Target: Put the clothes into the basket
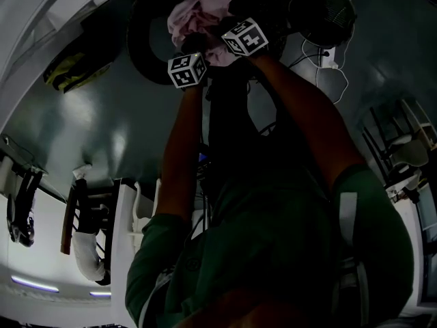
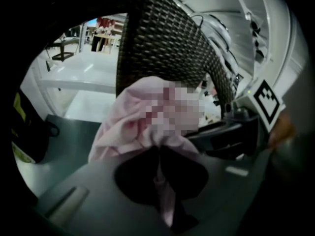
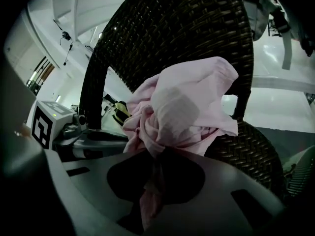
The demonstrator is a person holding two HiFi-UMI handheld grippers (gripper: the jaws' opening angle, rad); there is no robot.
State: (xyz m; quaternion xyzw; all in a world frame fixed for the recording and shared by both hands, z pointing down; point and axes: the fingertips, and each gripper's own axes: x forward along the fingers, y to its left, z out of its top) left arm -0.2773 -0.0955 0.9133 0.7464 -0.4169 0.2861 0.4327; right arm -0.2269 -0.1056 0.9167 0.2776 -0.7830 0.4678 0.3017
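**Both claws clenched on one pink garment at the basket**

Green sleeves fill the lower half of the head view, closest to the camera, and two bare forearms run from them up toward 12 o'clock. At 12 o'clock stands the dark woven basket, the largest thing on the grey floor. In both gripper views its wicker wall rises behind the cloth, and in the right gripper view more weave shows at 4 o'clock.

The pink garment is bunched up against that wall, over the basket's dark mouth. Whether it rests on the bottom cannot be told. The two claws hold it side by side, near each other.

The left claw is clenched on a fold of the garment, and a strip of pink runs down between its dark jaws. The right claw is clenched on the same garment, with a twisted tail of cloth pinched between its jaws.

A black fan stands at 1 o'clock in the head view, just beside the basket.

The marker cubes sit at the wrists, below the cloth.
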